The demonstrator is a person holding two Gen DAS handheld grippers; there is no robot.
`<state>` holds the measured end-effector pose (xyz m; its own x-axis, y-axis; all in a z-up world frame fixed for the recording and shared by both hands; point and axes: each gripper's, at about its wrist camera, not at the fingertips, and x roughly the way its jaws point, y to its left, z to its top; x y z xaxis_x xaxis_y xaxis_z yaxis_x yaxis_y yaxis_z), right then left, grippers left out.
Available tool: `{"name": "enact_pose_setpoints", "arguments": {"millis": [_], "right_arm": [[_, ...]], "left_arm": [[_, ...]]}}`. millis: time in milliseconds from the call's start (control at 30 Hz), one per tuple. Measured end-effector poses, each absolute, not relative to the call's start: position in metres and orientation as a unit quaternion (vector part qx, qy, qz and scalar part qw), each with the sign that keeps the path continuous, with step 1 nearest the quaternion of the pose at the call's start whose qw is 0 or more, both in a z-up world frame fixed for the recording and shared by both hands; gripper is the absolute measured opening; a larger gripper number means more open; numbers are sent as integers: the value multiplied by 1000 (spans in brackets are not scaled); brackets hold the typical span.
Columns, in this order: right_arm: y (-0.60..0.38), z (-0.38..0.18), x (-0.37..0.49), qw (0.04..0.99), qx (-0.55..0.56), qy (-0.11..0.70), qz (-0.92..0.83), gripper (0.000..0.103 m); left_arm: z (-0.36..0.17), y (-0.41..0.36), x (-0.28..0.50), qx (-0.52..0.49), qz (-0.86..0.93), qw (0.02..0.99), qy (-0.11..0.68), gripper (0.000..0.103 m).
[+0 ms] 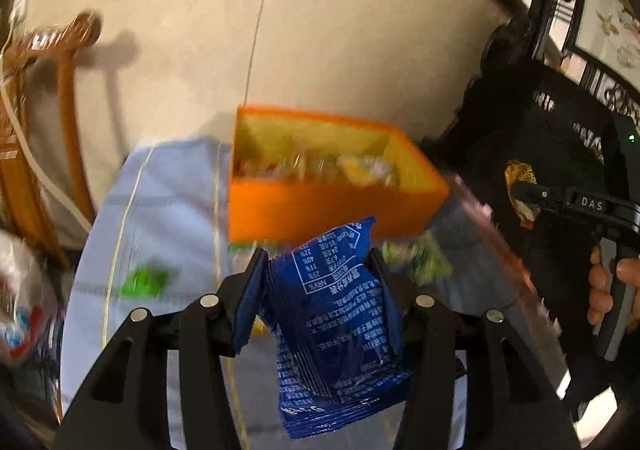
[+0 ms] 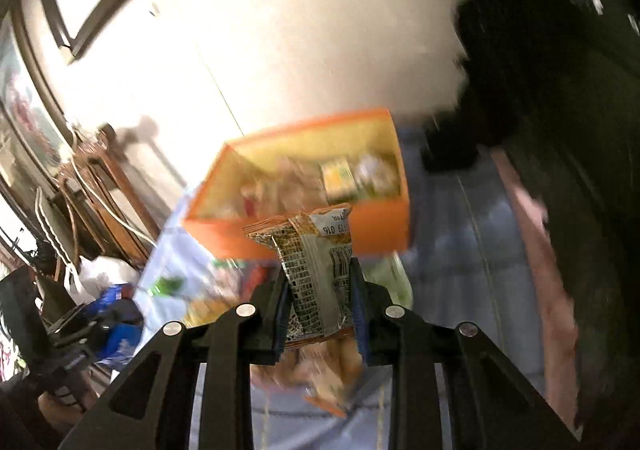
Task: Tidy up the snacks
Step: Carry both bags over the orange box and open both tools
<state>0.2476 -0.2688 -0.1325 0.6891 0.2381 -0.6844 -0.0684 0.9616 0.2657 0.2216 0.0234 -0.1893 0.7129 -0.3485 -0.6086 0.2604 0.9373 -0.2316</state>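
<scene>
My left gripper (image 1: 320,262) is shut on a blue snack packet (image 1: 340,330) with white print, held above the table short of an orange box (image 1: 332,206). The box is open and holds several snack packets. My right gripper (image 2: 318,270) is shut on an orange and grey snack packet (image 2: 316,270), held just in front of the same orange box (image 2: 376,226). The right gripper also shows at the right of the left wrist view (image 1: 524,190), holding its packet. The left gripper with the blue packet shows at the lower left of the right wrist view (image 2: 116,330).
The table has a pale blue cloth (image 1: 168,210) with loose green packets (image 1: 144,282) near the box. A wooden chair (image 1: 48,98) stands at the left on a cream tiled floor. A person in black (image 1: 560,138) stands at the right of the table.
</scene>
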Motion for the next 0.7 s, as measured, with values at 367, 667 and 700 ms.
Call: {"name": "enact_pose_setpoints", "arguments": {"millis": [367, 667, 700], "right_arm": [[-241, -38, 374, 942, 59, 314, 106, 29], [-262, -94, 389, 925, 38, 377, 35, 77], [-264, -104, 381, 921, 45, 386, 33, 77]], "left_arm": [[-92, -29, 357, -44, -170, 945, 276, 52], [-137, -8, 386, -54, -135, 931, 334, 93], [-147, 4, 379, -57, -131, 929, 341, 93]]}}
